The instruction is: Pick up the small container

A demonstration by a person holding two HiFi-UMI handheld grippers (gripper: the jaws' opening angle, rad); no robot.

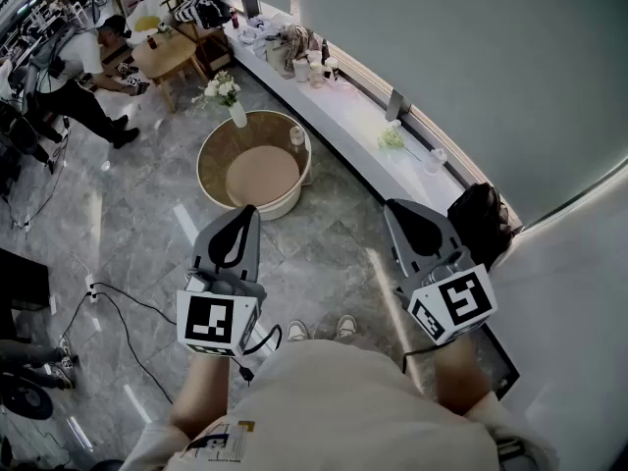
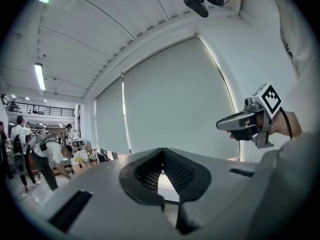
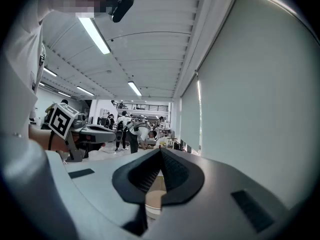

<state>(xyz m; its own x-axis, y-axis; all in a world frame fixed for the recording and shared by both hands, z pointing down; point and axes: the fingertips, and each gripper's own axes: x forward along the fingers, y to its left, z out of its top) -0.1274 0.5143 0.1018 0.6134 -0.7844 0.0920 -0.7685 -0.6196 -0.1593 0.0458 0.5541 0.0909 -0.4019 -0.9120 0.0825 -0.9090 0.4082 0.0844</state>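
A small pale container (image 1: pixel 297 135) stands at the far right rim of a round wooden table (image 1: pixel 211 155) with a tan top. My left gripper (image 1: pixel 247 213) is held level above the floor, just short of the table's near edge, jaws shut and empty. My right gripper (image 1: pixel 396 208) is level beside it, to the right, also shut with nothing in it. In the left gripper view the closed jaws (image 2: pixel 162 152) point at a blind-covered window, with the right gripper (image 2: pixel 235 122) at the side. Through the right gripper (image 3: pixel 161 150) jaw opening a bit of the tan table top (image 3: pixel 154 198) shows.
A vase of white flowers (image 1: pixel 231 96) stands on the floor behind the table. A long white ledge (image 1: pixel 343 116) with cups and bottles runs along the window. A black bag (image 1: pixel 486 219) lies at its near end. A cable (image 1: pixel 118 307) trails on the floor; people (image 1: pixel 78 77) work at the far left.
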